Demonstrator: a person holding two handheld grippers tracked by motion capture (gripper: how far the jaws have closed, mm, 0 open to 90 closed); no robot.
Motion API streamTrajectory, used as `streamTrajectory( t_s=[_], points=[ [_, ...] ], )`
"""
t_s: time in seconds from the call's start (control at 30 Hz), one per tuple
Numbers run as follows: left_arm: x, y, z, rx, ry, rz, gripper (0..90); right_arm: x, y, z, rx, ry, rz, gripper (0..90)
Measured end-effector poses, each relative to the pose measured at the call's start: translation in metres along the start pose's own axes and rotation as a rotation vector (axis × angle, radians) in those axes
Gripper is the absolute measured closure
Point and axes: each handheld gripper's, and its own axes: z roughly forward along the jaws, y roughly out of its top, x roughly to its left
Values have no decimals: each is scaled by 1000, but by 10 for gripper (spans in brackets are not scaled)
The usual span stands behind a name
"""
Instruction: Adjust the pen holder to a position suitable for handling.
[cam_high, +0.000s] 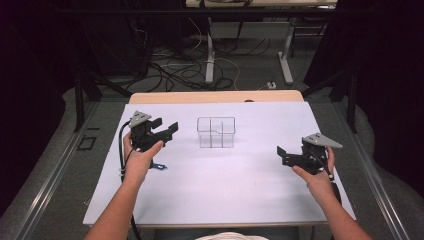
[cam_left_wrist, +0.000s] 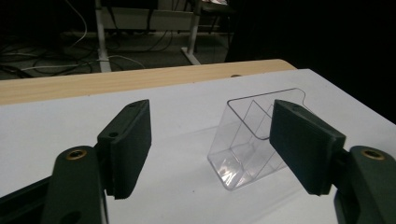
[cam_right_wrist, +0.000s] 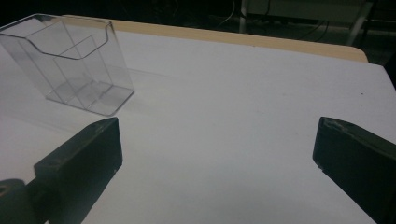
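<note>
High view: unlabelled clear container (cam_high: 216, 132) between open grippers (cam_high: 167, 131) (cam_high: 281, 155).

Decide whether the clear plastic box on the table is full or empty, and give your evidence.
Empty. The clear box shows bare dividers and the white table straight through its walls in both gripper views.

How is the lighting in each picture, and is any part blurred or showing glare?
High view: white table evenly lit, surroundings dark, clear plastic holder faint. Left gripper view: near jaws slightly soft, small glare at the holder's base. Right gripper view: dim, jaws blurred, holder sharp enough.
</note>
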Motion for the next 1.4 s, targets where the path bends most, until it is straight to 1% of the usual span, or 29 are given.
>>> streamTrajectory(
  t_s=[0.03, 0.1, 0.13, 0.17, 0.2, 0.23, 0.27, 0.3, 0.33, 0.37, 0.4, 0.5, 0.57, 0.67, 0.73, 0.77, 0.8, 0.83, 0.87, 0.9, 0.93, 0.97, 1.0, 1.03, 1.07, 1.1, 1.3, 1.33, 1.4],
  points=[
    [1, -2, -3, 2, -3, -5, 276, 2, 1, 1, 7, 7, -9, 10],
    [3, -5, -8, 3, -5, -1, 262, 10, 2, 4, 8, 42, -36, 44],
    [4, -7, -11, 0, -3, 4, 262, 10, 2, 4, 8, 42, -36, 44],
    [5, -8, -13, 4, -3, 8, 203, 15, 2, 5, 1, 57, -48, 92],
    [8, -11, -18, 2, -4, 5, 177, 18, 3, 5, 6, 68, -51, 116],
    [8, -11, -18, 2, -4, 5, 159, 20, 4, 5, 8, 80, -53, 140],
    [9, -12, -21, -1, -4, 5, 159, 20, 4, 5, 8, 80, -53, 140],
    [11, -14, -23, -5, 2, 7, 146, 25, 6, 8, -1, 106, -67, 155],
    [12, -16, -25, -5, 7, 1, 146, 25, 6, 8, -1, 106, -67, 155],
    [14, -17, -26, -7, 8, -3, 115, 28, 7, 9, 3, 121, -75, 161],
    [16, -17, -27, -8, 11, -8, 53, 34, 9, 12, 9, 142, -90, 187],
    [21, -20, -29, -19, 18, -21, 0, 43, 13, 16, 12, 177, -114, 218],
    [25, -22, -30, -24, 31, -23, 1, 51, 16, 21, 17, 200, -133, 245],
    [26, -22, -30, -27, 44, -22, 1, 65, 21, 31, 34, 232, -164, 277],
    [26, -23, -31, -37, 45, -18, 1, 77, 26, 39, 55, 272, -191, 287],
    [27, -23, -31, -39, 47, -8, 1, 77, 26, 39, 55, 272, -191, 287],
    [27, -23, -32, -48, 48, 1, 1, 90, 30, 48, 69, 303, -225, 300],
    [27, -23, -32, -46, 50, 13, 1, 90, 30, 48, 69, 303, -225, 300],
    [27, -23, -33, -47, 51, 19, 1, 104, 34, 56, 75, 338, -269, 309],
    [28, -23, -33, -47, 50, 22, 1, 109, 36, 59, 78, 353, -289, 312],
    [28, -23, -33, -49, 49, 23, 1, 117, 37, 65, 78, 374, -320, 311],
    [28, -24, -33, -47, 47, 23, 1, 117, 37, 65, 78, 374, -320, 311],
    [28, -24, -33, -49, 44, 20, 1, 128, 39, 74, 89, 392, -370, 312],
    [28, -24, -34, -49, 41, 19, 1, 132, 40, 78, 99, 397, -386, 311],
    [28, -24, -34, -51, 37, 15, 1, 137, 41, 82, 112, 404, -393, 312],
    [28, -24, -34, -50, 34, 16, 1, 137, 41, 82, 112, 404, -393, 312],
    [29, -23, -35, -55, 31, 16, 1, 158, 45, 101, 146, 458, -455, 312],
    [30, -23, -36, -52, 30, 11, 1, 163, 48, 105, 157, 467, -481, 312],
    [31, -23, -36, -54, 30, 9, 1, 166, 50, 107, 154, 472, -490, 312]
  ],
)
